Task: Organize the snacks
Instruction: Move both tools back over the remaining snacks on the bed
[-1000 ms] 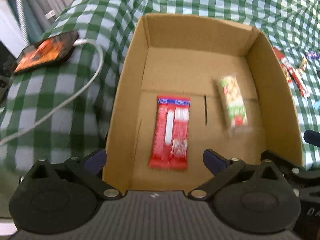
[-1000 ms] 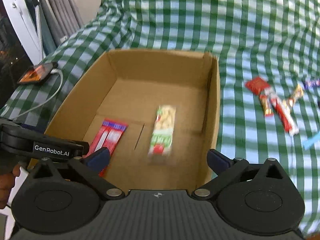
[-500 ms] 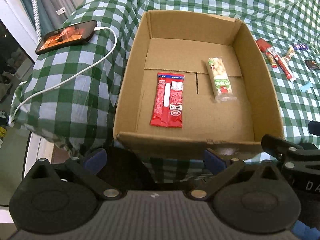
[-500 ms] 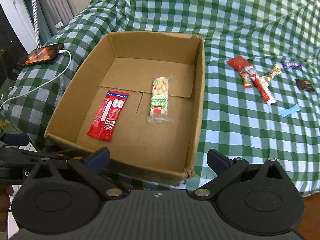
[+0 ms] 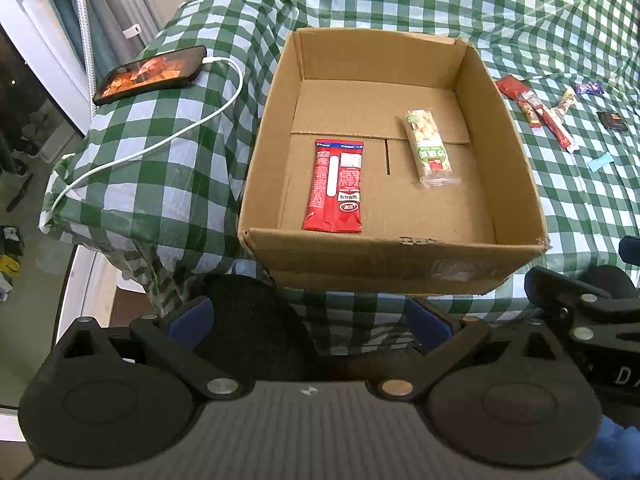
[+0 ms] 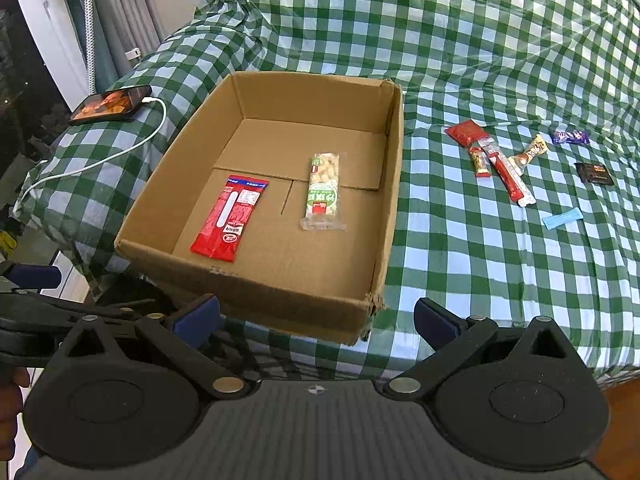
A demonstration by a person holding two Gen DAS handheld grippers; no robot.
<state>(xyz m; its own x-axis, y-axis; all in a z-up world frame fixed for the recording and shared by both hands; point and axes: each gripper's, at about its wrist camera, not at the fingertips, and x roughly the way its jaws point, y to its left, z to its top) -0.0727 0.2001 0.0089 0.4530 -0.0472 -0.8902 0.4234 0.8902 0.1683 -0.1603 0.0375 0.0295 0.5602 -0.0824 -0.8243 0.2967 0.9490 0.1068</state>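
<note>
An open cardboard box (image 5: 516,148) (image 6: 394,184) sits on a green checked cloth. Inside lie a red snack packet (image 5: 335,186) (image 6: 229,217) at the left and a clear nut bar with a green label (image 5: 429,147) (image 6: 324,191) at the right. Several small snacks lie loose on the cloth right of the box: a red sachet (image 6: 466,132), a long red stick (image 6: 506,170), a purple sweet (image 6: 570,136), a dark square packet (image 6: 594,173) and a blue strip (image 6: 561,217). My left gripper (image 5: 310,318) and right gripper (image 6: 316,320) both stand open and empty, in front of the box's near wall.
A phone (image 5: 150,74) (image 6: 110,104) with a lit screen lies left of the box, with a white cable (image 5: 160,144) trailing toward the cloth's left edge. Curtains and floor lie beyond that edge. Open cloth stretches behind and right of the box.
Both grippers have pulled back from over the box toward the near side and risen; the box now sits wholly ahead of them. The two snacks inside stay where they lay.
</note>
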